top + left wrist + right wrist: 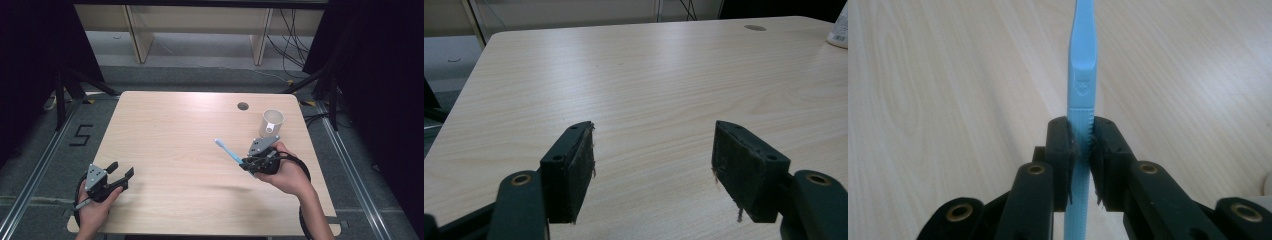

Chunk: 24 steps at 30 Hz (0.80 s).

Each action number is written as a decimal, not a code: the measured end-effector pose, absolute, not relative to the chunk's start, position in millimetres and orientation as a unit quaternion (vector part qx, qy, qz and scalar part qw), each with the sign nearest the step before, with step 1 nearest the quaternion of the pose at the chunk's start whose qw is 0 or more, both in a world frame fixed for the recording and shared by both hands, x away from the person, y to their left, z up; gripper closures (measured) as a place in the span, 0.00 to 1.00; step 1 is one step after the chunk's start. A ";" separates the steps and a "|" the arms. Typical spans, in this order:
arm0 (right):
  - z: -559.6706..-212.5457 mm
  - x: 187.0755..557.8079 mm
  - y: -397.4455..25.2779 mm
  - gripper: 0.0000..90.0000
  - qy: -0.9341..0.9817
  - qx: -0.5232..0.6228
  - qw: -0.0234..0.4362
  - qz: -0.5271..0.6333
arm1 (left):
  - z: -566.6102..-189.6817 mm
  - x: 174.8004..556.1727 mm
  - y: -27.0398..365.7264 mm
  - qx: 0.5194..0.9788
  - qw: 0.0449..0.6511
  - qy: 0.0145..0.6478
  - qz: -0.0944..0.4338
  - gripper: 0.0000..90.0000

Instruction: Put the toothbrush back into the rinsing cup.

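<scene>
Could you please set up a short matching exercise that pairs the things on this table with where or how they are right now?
Things:
1. blue toothbrush
2. white cup
3. left gripper
4. round hole

States:
A. open, holding nothing
B. clamped between the jaws of the right gripper
C. upright near the table's far right corner
D. set in the tabletop, left of the cup

Pairs: 1-B, 2-C, 3-A, 4-D
</scene>
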State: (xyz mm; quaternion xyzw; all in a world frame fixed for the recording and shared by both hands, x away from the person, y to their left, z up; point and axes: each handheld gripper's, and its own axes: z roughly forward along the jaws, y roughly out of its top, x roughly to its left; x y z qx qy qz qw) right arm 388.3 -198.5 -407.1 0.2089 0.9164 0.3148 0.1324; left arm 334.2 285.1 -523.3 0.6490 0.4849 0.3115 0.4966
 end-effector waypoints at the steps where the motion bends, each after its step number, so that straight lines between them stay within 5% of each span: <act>1: -407.1 388.3 -198.5 0.88 0.916 0.209 0.132 0.315 | -523.3 334.2 285.1 0.649 0.497 0.485 0.312 0.37; 24: -407.3 383.9 -218.3 0.88 0.831 0.282 0.209 0.432 | -523.3 334.1 285.1 0.649 0.497 0.485 0.312 0.37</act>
